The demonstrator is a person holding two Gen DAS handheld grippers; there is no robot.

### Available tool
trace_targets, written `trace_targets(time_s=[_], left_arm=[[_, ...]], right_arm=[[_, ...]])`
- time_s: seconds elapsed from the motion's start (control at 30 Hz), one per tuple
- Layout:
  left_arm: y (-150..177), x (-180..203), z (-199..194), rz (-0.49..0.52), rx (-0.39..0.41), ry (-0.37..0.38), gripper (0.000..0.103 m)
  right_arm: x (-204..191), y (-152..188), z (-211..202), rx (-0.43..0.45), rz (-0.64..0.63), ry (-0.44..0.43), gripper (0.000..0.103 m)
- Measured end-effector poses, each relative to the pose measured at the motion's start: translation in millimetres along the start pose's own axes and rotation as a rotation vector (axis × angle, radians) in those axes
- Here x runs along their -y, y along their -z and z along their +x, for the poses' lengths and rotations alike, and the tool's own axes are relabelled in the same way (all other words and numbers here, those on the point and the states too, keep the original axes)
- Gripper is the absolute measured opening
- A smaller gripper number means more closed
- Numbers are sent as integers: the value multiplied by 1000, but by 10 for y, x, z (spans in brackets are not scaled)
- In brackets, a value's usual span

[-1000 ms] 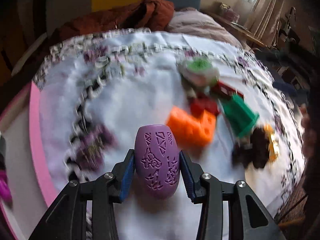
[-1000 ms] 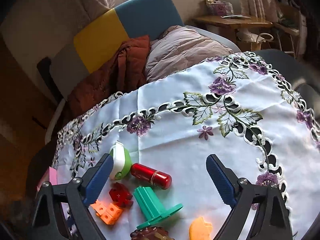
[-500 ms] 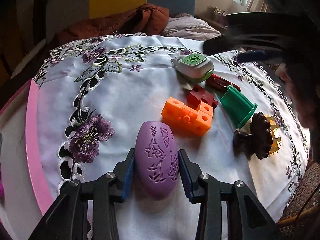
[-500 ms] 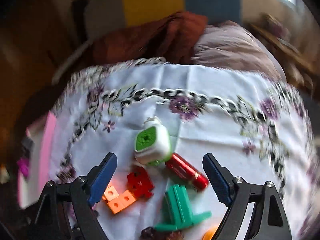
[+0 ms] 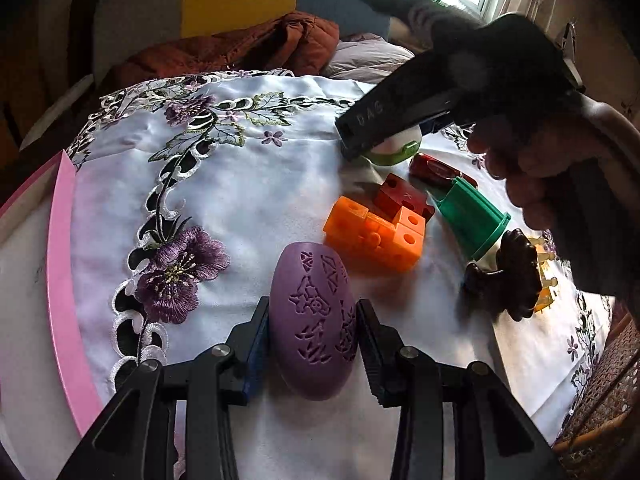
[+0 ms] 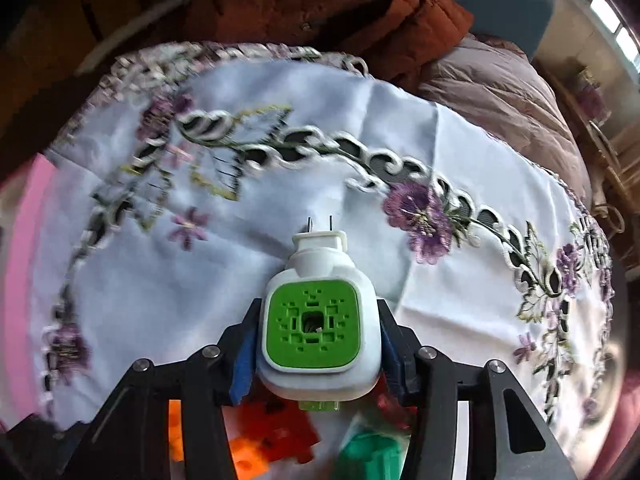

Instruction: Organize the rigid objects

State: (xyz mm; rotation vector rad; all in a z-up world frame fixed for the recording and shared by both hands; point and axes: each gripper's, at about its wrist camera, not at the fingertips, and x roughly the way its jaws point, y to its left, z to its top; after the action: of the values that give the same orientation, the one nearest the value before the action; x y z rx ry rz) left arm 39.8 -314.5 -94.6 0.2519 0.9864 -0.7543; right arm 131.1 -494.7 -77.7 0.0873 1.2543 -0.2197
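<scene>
White embroidered tablecloth (image 5: 260,208) is covering the round table, with one pink-edged board (image 5: 60,264) lying at its left margin.

Right gripper (image 6: 318,344) is pointing steeply downward. Its jaws have just been closing and are now pressing both sides of one white plug-in device with a green face (image 6: 316,320), which is sitting between the blue pads with its two prongs facing away. In the left wrist view, the person's hand (image 5: 532,160) is wrapping the handle of this tool above the toy cluster.

Left gripper (image 5: 312,344) is angling down toward the cloth, narrow, its pads clamping one purple egg-shaped piece (image 5: 314,320) with cut-out patterns, near the front of the table.

Loose items on the cloth, counted:
- one orange block assembly (image 5: 376,236)
- one green flanged cylinder (image 5: 472,212)
- one dark brown clip-like piece (image 5: 508,280)
- one red block (image 5: 404,194), touching the orange assembly
- one red cylinder (image 5: 436,170)
- one yellow-orange piece (image 5: 546,276), mostly hidden behind the brown piece
</scene>
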Motion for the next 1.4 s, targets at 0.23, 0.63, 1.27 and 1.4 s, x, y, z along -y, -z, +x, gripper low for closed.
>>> trace_targets(time_s=[0.23,0.63,1.27,1.4], left_arm=[[-5,-10,-71,3,-7,24,40],[157,81,-446,76,40,53,22],[151,-48,-296,62,-47,94,44],[79,13,-253,106,-83,54,49]], right_arm=[[-97,179,-380,99,37,-109,52],[-215,757,-766,143,34,-236,52],[-52,1132,-804,184,98,-276,52],[-65,1125,-822,200,84,-281,52]])
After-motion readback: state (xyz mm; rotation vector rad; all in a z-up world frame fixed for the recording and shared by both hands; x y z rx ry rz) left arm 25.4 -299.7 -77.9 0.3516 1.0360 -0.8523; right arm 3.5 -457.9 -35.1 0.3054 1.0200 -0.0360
